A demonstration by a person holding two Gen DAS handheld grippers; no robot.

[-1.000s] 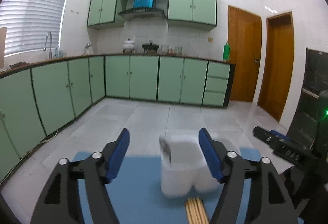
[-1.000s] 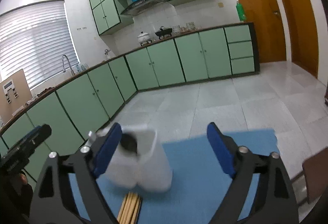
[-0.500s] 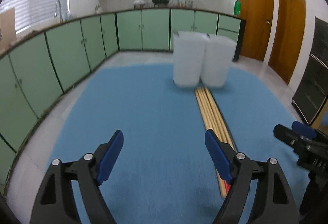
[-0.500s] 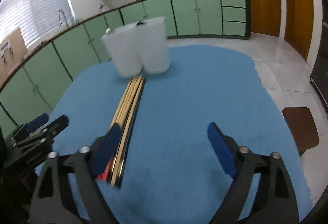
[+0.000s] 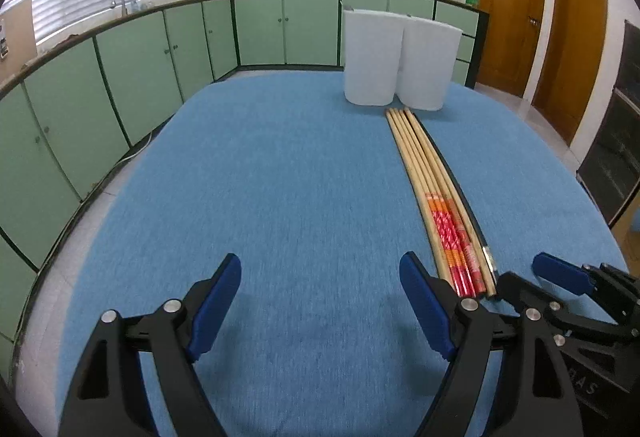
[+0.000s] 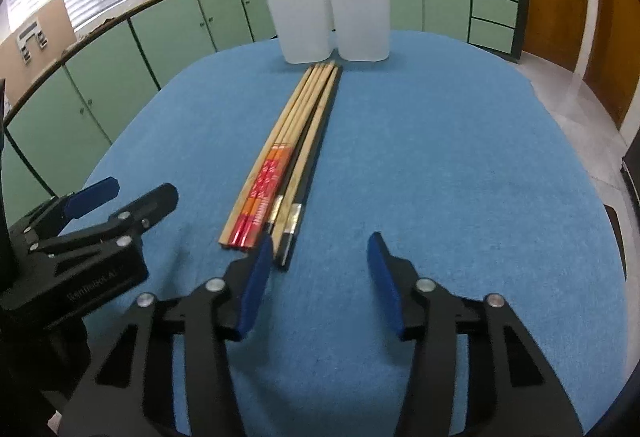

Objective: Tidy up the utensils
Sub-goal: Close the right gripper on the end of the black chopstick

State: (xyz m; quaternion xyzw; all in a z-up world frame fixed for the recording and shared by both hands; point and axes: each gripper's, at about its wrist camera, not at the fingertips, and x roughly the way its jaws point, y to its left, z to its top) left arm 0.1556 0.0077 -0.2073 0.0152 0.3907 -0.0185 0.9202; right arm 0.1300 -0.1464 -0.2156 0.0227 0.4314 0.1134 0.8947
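Note:
A bundle of long chopsticks [image 5: 436, 193] [image 6: 288, 153], several pale wood with red-orange printed bands and some dark with silver bands, lies lengthwise on the blue tablecloth [image 5: 280, 197]. Their far ends point at two white tall containers [image 5: 374, 57] [image 6: 300, 17] standing side by side. My left gripper [image 5: 320, 277] is wide open over bare cloth, left of the chopsticks' near ends. My right gripper [image 6: 320, 249] has closing jaws with nothing between them. Its left finger [image 6: 256, 277] sits just by the near ends. Each gripper shows in the other's view [image 5: 528, 277] [image 6: 132, 193].
The table's cloth edge [image 6: 580, 157] drops to a tiled floor. Green kitchen cabinets [image 5: 120, 77] run behind and to the left, and wooden doors [image 5: 508, 17] stand at the right. A dark appliance [image 5: 616, 157] is at the far right.
Both grippers have tipped down and come low over the cloth by the chopsticks' near ends. The right jaws have narrowed; the left stayed wide.

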